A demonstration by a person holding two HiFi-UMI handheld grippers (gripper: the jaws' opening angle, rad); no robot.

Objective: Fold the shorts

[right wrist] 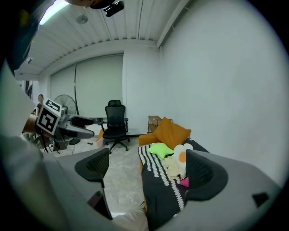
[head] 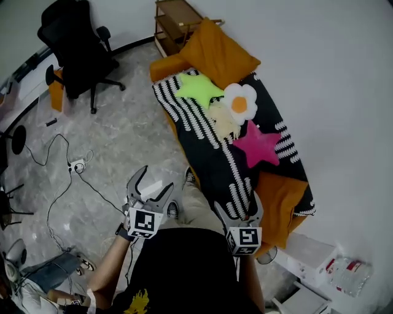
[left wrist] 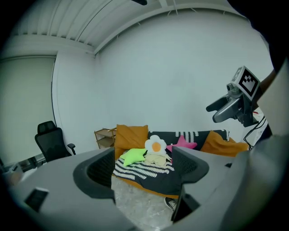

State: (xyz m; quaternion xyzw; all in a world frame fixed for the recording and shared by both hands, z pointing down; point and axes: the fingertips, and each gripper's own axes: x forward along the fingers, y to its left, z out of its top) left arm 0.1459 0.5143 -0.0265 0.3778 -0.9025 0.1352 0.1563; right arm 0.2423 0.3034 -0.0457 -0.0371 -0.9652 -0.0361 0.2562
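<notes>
The shorts [head: 222, 119] are a crumpled cream heap on the black-and-white striped blanket [head: 212, 159] of an orange sofa, between the green star pillow [head: 196, 89], the egg-shaped pillow [head: 239, 103] and the pink star pillow [head: 258, 144]. My left gripper [head: 153, 181] hangs open over the floor, well short of the sofa's near end. My right gripper [head: 239, 205] is open above the sofa's near end. Neither holds anything. The left gripper view frames the shorts [left wrist: 156, 158] far off between the jaws. In the right gripper view the shorts [right wrist: 173, 168] lie far ahead.
A black office chair [head: 80, 49] stands at the far left and a wooden shelf [head: 175, 18] behind the sofa's head. Cables and a power strip [head: 77, 164] lie on the grey floor. White boxes [head: 344, 273] sit at the lower right. The sofa runs along a white wall.
</notes>
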